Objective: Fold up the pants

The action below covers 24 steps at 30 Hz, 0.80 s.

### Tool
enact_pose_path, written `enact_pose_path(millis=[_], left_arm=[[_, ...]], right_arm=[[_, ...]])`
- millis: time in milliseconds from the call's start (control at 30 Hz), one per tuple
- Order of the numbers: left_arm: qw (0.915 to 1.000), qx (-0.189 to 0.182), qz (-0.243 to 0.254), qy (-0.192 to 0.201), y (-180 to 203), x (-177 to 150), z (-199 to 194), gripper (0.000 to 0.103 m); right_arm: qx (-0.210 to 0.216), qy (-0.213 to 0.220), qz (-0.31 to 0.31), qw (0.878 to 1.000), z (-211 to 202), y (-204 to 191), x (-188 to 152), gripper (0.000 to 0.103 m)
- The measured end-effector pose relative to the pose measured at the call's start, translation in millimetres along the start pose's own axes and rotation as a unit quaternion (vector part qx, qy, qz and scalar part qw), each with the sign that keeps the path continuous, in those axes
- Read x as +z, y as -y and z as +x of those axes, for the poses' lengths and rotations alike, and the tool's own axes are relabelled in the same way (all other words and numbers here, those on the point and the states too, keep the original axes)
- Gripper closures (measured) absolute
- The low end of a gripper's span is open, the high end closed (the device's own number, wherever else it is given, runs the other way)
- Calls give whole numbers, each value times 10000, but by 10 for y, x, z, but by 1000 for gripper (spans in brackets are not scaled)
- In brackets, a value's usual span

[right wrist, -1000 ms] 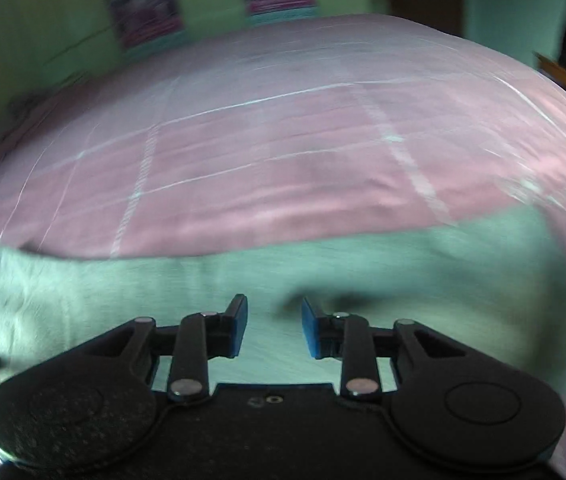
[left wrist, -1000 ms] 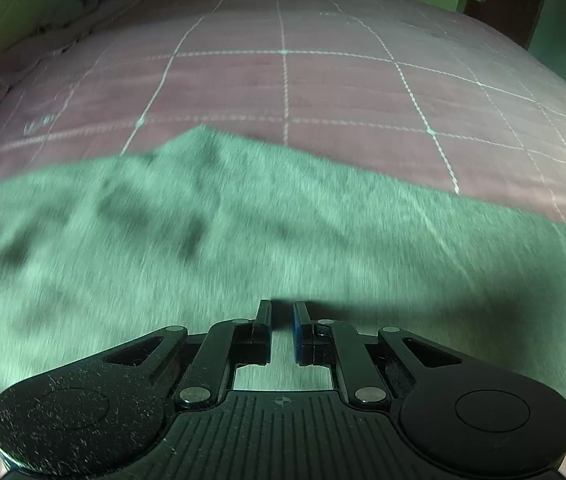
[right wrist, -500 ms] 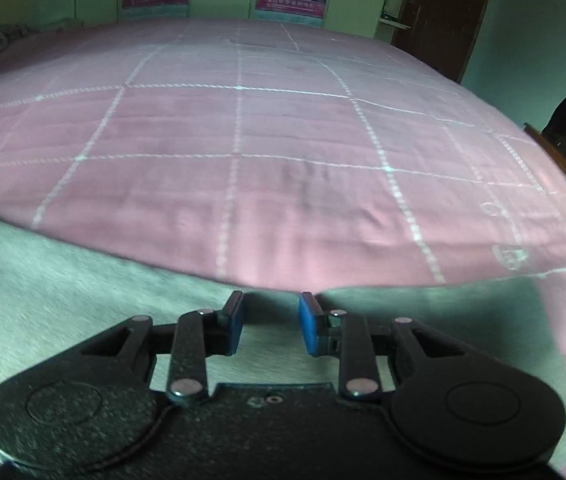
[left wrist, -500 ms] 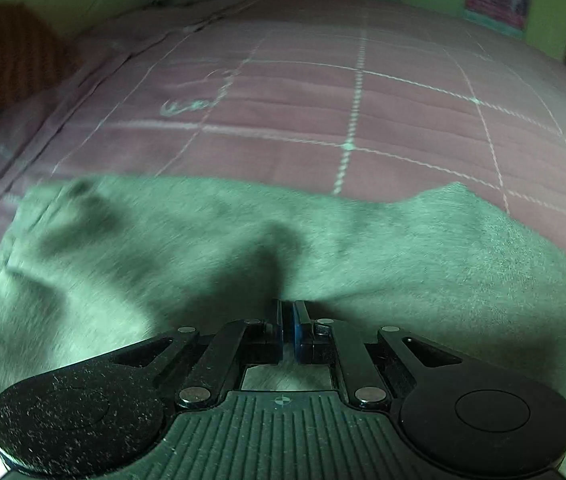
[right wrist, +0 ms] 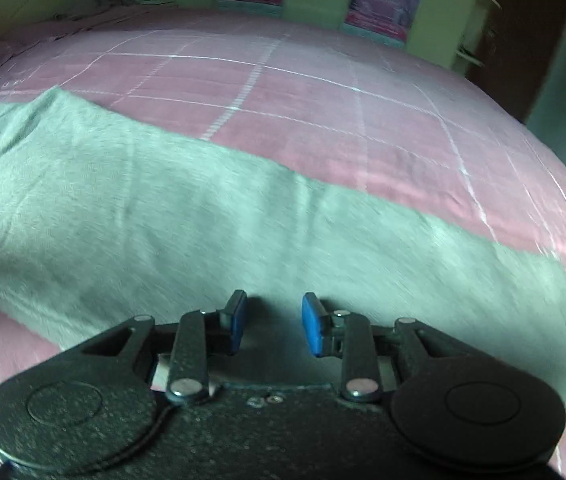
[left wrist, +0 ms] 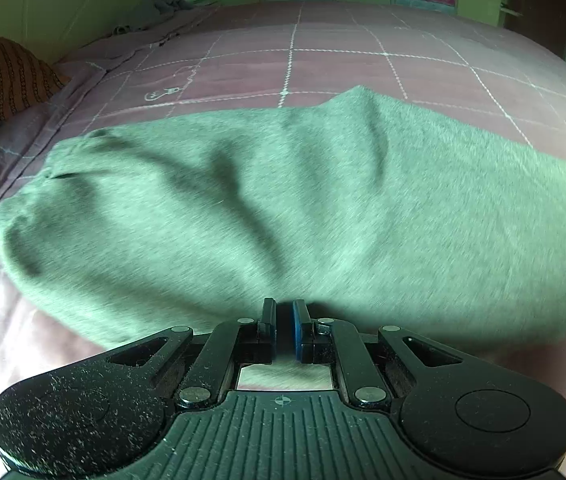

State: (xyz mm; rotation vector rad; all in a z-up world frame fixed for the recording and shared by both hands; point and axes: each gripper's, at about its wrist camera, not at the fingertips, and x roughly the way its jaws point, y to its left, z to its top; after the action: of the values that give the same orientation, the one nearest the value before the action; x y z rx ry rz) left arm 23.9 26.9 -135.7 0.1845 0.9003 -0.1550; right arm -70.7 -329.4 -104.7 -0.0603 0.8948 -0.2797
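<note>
Green pants [left wrist: 283,200] lie spread across a pink bed sheet with a white grid [left wrist: 323,64]. In the left wrist view my left gripper [left wrist: 284,312] is shut on the near edge of the pants, and folds run from the pinch toward the waistband at the far left. In the right wrist view the pants [right wrist: 203,220] stretch from left to right. My right gripper [right wrist: 274,308] is open just above the near part of the fabric, holding nothing.
A patterned brown cushion [left wrist: 15,72] and a heap of cloth [left wrist: 155,8] sit at the bed's far left. Posters [right wrist: 383,0] hang on the green wall behind. A dark door [right wrist: 523,32] is at the right.
My left gripper closed on the pants' edge and has drawn the fabric up and back. My right gripper stayed open and shifted over the pants leg.
</note>
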Motion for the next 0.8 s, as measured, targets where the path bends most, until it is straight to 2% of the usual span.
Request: enact_pose_path(millis=[133,200,267,367,433,467,533,567,667,700,733,800], left_arm=[[9994,-56,-319,-143,-97,70,-74,94],[9990,-115,-410,-100,-106,149,-109,94],[9996,62,-275,4,-68,181,-131,94],[9983,374,-417,-177,-310,213,103,94],[9969,500,-579,-181,-517,187,179,95],[9963,530,-650,-200,-589,186,180,95],[9953,536,-763,-257,-661,198,139,95],[9951,549,-788,-239,-657,201,101,94],[9966,660,-468,-143,-527,138,105,94],[9965,733,-380,-112,-489,110,131,94],[9960,797,-379,-112,-462,116,127,94],[9958,756,-484,-171,-439,181,70,94]], right_arm=[[-325,-212,425,9983,-13,345,-52,69],[-399,-307,505,9975,-68,361,-14,71],[-384,-166,594,9974,-152,341,52,71],[-442,-144,816,9956,-144,344,117,70],[-668,-340,775,9942,-16,388,98,70],[-704,-508,738,9935,35,439,12,70],[-638,-531,848,9929,22,523,-28,69],[-638,-551,933,9921,-13,544,11,71],[-663,-180,1088,9917,-148,565,67,68],[-690,-241,1033,9920,-114,553,54,68],[-678,-532,944,9918,0,537,0,68],[-703,-510,760,9933,25,514,-36,68]])
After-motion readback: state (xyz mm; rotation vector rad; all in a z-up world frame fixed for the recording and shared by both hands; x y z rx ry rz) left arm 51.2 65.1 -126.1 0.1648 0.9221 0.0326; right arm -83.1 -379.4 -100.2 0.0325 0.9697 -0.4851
